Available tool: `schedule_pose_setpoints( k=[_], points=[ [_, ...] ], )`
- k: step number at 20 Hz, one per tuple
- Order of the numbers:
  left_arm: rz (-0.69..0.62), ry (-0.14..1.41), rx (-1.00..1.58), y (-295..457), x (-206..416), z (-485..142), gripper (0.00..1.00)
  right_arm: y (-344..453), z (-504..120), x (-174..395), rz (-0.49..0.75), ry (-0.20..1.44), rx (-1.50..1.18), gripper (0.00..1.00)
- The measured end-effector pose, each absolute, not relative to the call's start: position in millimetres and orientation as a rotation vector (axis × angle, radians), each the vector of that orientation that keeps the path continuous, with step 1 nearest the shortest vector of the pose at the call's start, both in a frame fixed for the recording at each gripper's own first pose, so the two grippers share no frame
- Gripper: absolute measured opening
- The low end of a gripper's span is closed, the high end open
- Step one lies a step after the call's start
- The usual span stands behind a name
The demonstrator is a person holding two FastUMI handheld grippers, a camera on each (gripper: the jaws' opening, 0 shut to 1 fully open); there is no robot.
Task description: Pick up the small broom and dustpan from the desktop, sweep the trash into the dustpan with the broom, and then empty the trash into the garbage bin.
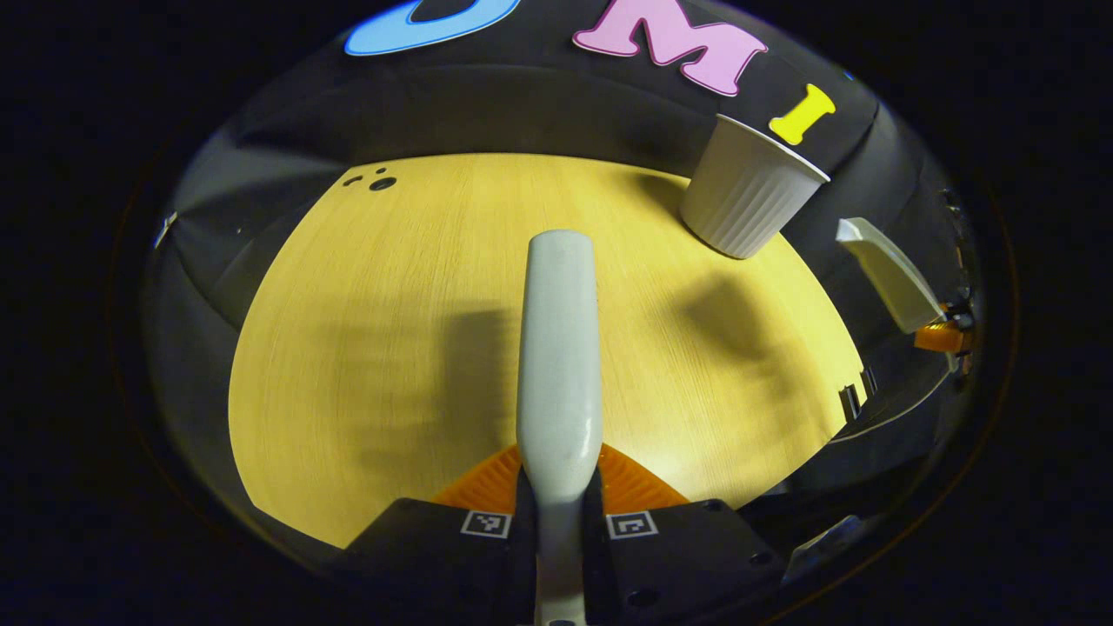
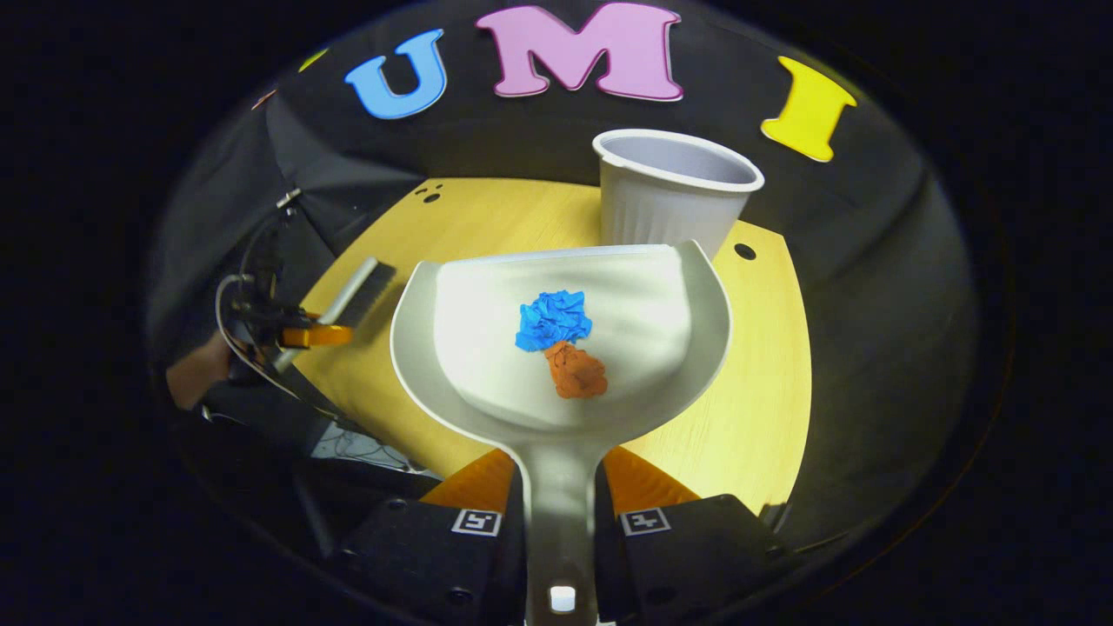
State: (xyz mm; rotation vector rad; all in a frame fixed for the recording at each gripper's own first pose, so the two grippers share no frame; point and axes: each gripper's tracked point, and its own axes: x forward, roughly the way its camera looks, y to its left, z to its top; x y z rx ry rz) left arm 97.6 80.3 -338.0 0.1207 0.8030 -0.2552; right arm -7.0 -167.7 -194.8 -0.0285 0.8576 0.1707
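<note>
Left gripper [image 1: 558,487] is pinched on the broom [image 1: 559,348] handle above the table [image 1: 365,348] | dustpan [image 2: 556,348] is clamped by the right gripper [image 2: 561,504], blue scrap [image 2: 554,319] and brown scrap [image 2: 576,371] carried inside | bin [image 2: 669,191] is seen just beyond the pan's lip.

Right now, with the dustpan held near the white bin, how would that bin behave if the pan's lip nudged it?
The bin looks like thin ribbed plastic, so probably light. It stands upright, narrower at the base than at the rim, so a push near the top might tip it. The wooden table looks smooth, so a low nudge from the dustpan could slide it.
</note>
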Motion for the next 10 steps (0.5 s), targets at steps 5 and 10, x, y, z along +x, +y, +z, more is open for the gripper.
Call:
schedule_pose_setpoints(
  k=[5,10],
  points=[
    [-0.273,0.787,0.116,82,87,-339,0.26,-192,-134,6,0.097,0.778,-0.027,0.3],
    [-0.239,0.76,0.113,92,85,-322,0.25,-206,-95,60,0.019,0.666,0.02,0.35]
  ],
)
